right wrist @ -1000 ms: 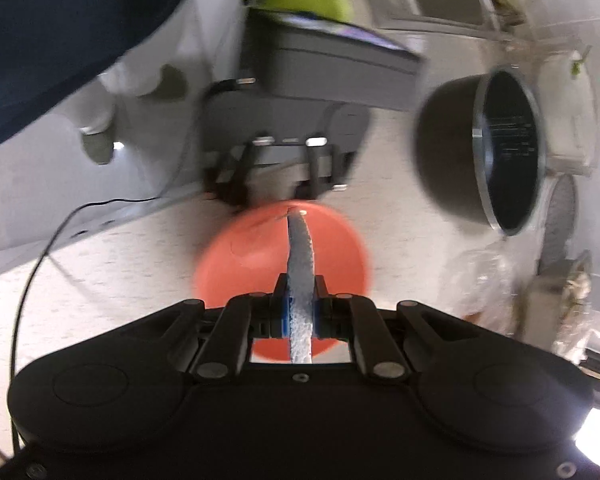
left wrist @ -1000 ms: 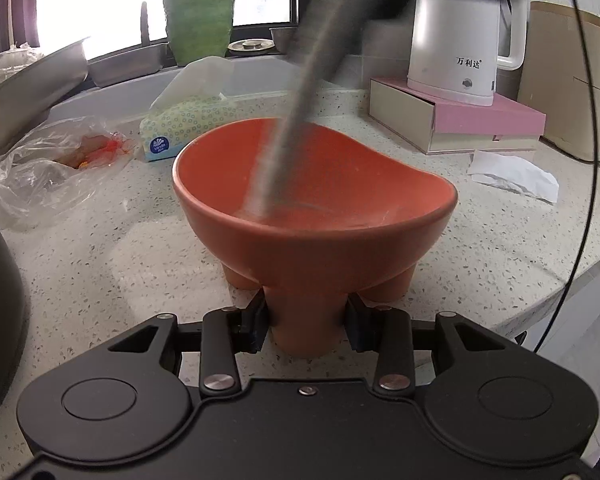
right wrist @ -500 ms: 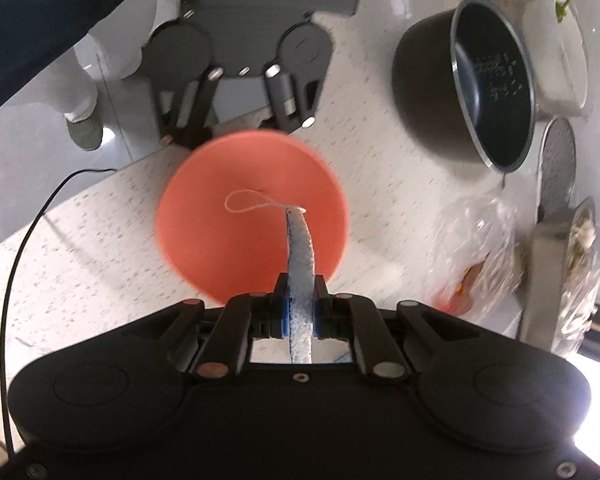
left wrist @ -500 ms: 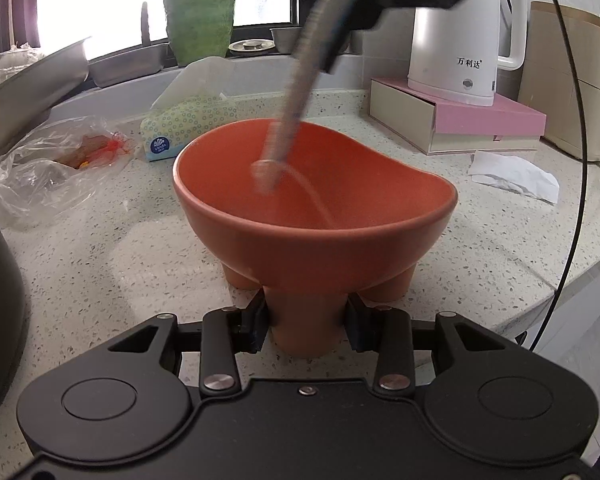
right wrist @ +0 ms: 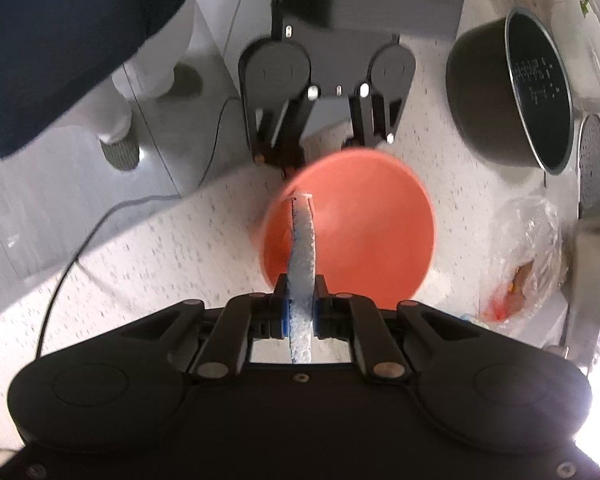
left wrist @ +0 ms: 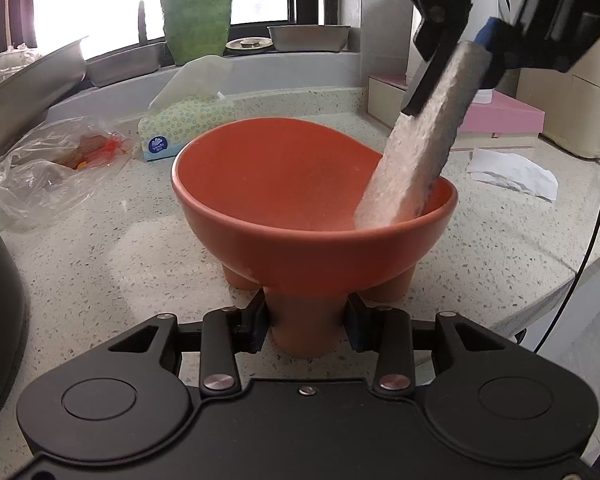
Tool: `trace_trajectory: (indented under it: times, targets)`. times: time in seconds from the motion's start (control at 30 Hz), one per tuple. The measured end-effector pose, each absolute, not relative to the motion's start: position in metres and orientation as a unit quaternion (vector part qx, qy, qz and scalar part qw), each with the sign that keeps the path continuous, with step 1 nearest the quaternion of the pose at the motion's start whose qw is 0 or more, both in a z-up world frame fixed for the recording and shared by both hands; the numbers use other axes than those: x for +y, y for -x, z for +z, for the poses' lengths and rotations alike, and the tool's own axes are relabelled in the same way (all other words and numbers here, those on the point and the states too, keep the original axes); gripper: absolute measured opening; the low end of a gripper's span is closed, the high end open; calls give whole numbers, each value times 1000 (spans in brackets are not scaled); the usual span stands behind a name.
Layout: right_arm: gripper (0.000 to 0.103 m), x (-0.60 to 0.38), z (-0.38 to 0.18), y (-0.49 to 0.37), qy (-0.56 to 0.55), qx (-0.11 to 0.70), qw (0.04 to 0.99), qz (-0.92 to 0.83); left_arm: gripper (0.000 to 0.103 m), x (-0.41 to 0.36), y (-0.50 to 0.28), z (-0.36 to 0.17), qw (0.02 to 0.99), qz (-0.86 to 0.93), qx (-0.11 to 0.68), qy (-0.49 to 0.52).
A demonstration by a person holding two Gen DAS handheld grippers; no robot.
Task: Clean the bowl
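An orange footed bowl [left wrist: 312, 200] stands on the speckled counter. My left gripper [left wrist: 306, 320] is shut on the bowl's near foot, a pad on each side. My right gripper [left wrist: 460, 76] comes in from the upper right, shut on a flat white-and-grey sponge [left wrist: 416, 152]. The sponge's lower end rests against the bowl's right inner wall, just below the rim. In the right wrist view the sponge [right wrist: 302, 248] sticks out from my right gripper [right wrist: 300, 308] over the left side of the bowl [right wrist: 360, 232]. My left gripper [right wrist: 320, 152] sits beyond it.
A tissue pack [left wrist: 188, 128] and a plastic bag [left wrist: 56, 164] lie behind and left of the bowl. A pink box [left wrist: 496, 116], a white kettle [left wrist: 480, 0] and crumpled paper [left wrist: 512, 174] are on the right. A cable [left wrist: 596, 220] hangs by the counter edge. A dark pot [right wrist: 512, 92] stands nearby.
The sponge swept from the bowl's middle to its right inner wall, and my right gripper dropped lower and closer. The bowl and my left gripper stayed put.
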State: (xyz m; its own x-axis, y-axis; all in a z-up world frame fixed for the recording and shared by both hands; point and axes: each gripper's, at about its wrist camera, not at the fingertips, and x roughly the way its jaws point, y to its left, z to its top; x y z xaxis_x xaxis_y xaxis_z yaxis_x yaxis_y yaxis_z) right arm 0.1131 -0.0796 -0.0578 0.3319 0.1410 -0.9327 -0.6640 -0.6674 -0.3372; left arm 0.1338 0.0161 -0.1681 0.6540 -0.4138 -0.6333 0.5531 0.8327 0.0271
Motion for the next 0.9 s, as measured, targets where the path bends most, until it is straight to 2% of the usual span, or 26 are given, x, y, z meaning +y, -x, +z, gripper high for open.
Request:
trace_trajectory:
  times: [0.4,0.9]
  targets:
    - [11,-58,-51,-121,722,142,397,548,38,7,-160,-154,863,-285,393,-135]
    - [11,-63,-42,-157,725,112,428,527,38,0,-180,-148,826,-301,451,-158]
